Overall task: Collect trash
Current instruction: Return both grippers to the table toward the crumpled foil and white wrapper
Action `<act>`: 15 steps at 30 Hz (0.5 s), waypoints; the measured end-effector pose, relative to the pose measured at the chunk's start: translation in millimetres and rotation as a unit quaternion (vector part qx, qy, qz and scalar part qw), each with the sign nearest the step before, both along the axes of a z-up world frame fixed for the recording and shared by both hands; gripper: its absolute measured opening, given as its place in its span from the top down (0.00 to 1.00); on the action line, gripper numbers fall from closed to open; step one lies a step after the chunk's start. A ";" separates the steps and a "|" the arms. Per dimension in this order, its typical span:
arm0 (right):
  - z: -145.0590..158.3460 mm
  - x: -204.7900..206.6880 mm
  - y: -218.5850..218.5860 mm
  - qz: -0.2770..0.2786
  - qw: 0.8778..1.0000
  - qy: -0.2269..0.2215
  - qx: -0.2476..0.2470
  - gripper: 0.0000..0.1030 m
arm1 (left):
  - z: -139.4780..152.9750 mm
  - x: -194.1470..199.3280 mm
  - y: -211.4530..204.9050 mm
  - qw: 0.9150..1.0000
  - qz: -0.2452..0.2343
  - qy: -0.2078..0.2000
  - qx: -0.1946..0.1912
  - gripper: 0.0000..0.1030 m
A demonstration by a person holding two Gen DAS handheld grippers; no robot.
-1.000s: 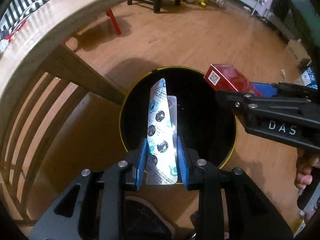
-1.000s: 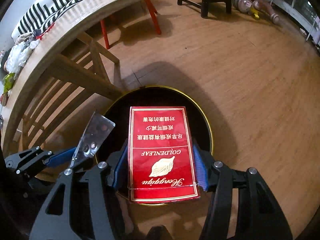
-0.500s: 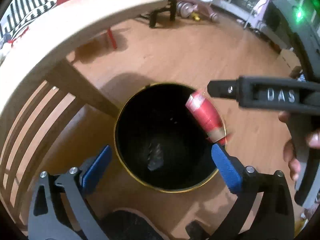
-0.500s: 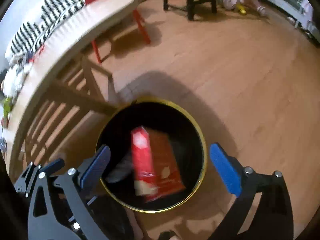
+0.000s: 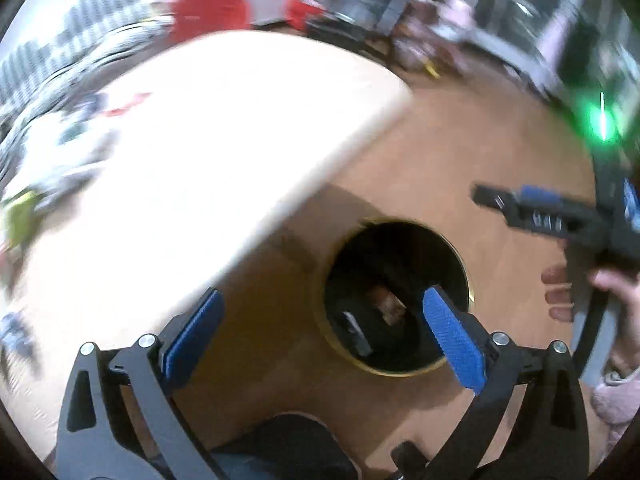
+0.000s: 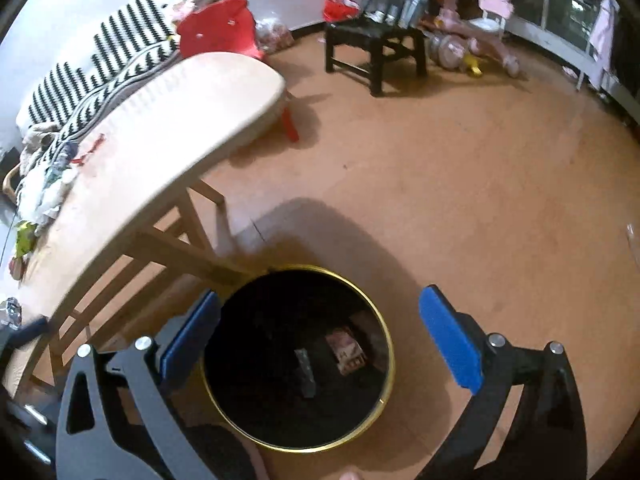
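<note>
A black round bin with a gold rim (image 6: pixel 386 344) stands on the wooden floor beside the table; it also shows in the left wrist view (image 5: pixel 466 264). At its bottom lie the red cigarette pack (image 6: pixel 346 350) and the silver pill blister (image 6: pixel 305 372); both also show in the left wrist view, the pack (image 5: pixel 390 306) and the blister (image 5: pixel 354 330). My left gripper (image 5: pixel 324 334) is open and empty, high above the bin's left side. My right gripper (image 6: pixel 320 336) is open and empty above the bin, and shows in the left wrist view (image 5: pixel 536 210) at the right.
A light wooden table (image 6: pixel 160 128) with slatted legs stands left of the bin, with small clutter (image 6: pixel 44 184) at its far left end. A red chair (image 6: pixel 218 26), a black stool (image 6: pixel 374 48) and a pink tricycle (image 6: pixel 476 36) stand farther back on the floor.
Both grippers opened and dropped the blister and the red pack into the bin, where they now lie. Both grippers have since risen; the left view has swung up over the table.
</note>
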State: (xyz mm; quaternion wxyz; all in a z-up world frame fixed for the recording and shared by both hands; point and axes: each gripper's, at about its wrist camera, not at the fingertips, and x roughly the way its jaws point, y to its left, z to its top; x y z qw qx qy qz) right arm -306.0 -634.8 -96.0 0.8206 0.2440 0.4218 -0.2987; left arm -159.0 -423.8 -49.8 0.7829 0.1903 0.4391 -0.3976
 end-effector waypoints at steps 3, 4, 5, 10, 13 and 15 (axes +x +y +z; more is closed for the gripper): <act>6.8 23.8 9.0 0.022 1.000 -0.010 -0.001 0.07 | 32.6 40.0 66.6 0.997 0.077 -0.015 -0.019 0.06; 9.5 32.9 13.7 0.031 0.999 -0.014 -0.003 0.07 | 43.4 54.5 93.8 0.994 0.109 -0.020 -0.024 0.06; 12.5 46.9 20.8 0.044 0.999 -0.018 -0.006 0.07 | 52.1 66.4 117.7 0.990 0.138 -0.028 -0.026 0.06; 21.5 120.3 71.5 0.120 0.992 -0.039 -0.004 0.07 | 68.3 118.4 233.0 0.956 0.288 -0.049 -0.011 0.06; 24.0 162.6 114.2 0.180 0.983 -0.040 0.001 0.07 | 62.6 135.7 279.8 0.944 0.328 -0.028 -0.011 0.06; 24.1 184.9 141.0 0.214 0.976 -0.039 0.003 0.07 | 58.4 143.2 300.5 0.937 0.349 -0.032 0.000 0.06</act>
